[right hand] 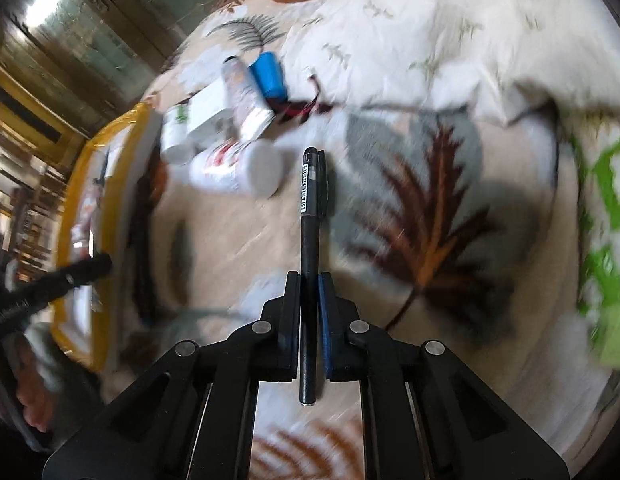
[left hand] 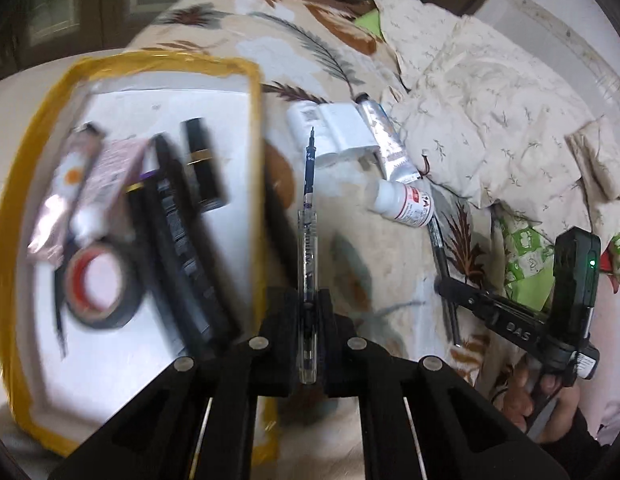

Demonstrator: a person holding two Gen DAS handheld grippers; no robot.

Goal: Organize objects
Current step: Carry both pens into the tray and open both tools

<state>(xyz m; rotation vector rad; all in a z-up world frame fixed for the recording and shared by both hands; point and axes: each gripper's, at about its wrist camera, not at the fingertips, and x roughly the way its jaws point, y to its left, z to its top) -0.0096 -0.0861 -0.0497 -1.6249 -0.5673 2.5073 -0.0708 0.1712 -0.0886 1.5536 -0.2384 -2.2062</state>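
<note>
My left gripper [left hand: 308,300] is shut on a clear blue-ink pen [left hand: 308,236], which points forward, just right of the yellow-rimmed tray [left hand: 254,120]. The tray holds a tape roll [left hand: 98,280], a black lipstick [left hand: 204,164], tubes and black pens. My right gripper [right hand: 310,284] is shut on a black pen [right hand: 311,216] and holds it above the floral bedsheet. The right gripper also shows in the left wrist view [left hand: 449,292] with the black pen [left hand: 443,268]. A white bottle [left hand: 405,202], a silver tube [left hand: 385,140] and white containers [left hand: 333,128] lie on the sheet ahead.
A crumpled cream quilt [left hand: 489,100] lies at the right and back. A blue cylinder [right hand: 268,74] with red wires sits beside the tube. A green-patterned cloth [right hand: 605,240] is at the far right. The tray shows at the left of the right wrist view [right hand: 66,216].
</note>
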